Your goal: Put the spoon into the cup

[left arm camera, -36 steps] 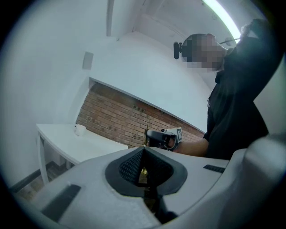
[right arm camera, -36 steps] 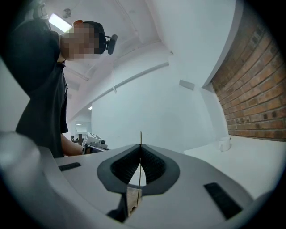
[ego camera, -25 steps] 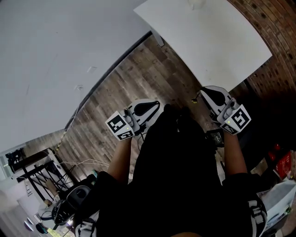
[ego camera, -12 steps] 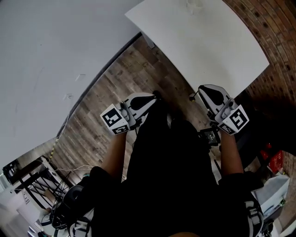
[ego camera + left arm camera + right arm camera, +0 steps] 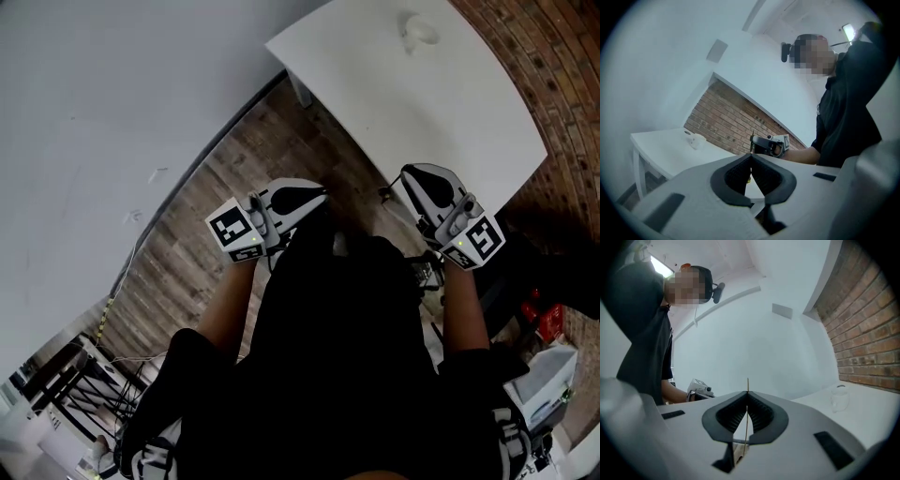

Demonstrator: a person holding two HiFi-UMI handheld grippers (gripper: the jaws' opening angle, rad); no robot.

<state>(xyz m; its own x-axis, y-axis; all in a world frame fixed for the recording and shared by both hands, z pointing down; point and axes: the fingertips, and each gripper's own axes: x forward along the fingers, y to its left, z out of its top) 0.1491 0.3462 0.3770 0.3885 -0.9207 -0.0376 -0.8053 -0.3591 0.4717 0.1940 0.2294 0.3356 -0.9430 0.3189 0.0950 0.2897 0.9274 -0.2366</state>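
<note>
Cup (image 5: pixel 419 32) stands toward the far end of the table (image 5: pixel 375 103), well apart from both grippers. Left gripper (image 5: pixel 751 155) and right gripper (image 5: pixel 747 393) are clenched on nothing, level, near the table's near edge. Step in hand, as judged: the approach. Face the table squarely, locate the spoon first, then open one set of jaws before reaching. Spoon cannot be made out in any view. The cup is small and pale, and the table's far edge is cut off.

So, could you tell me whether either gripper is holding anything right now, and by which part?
Nothing: the left gripper and the right gripper both have their jaws shut together, empty. The cup stands apart on the table.
</note>
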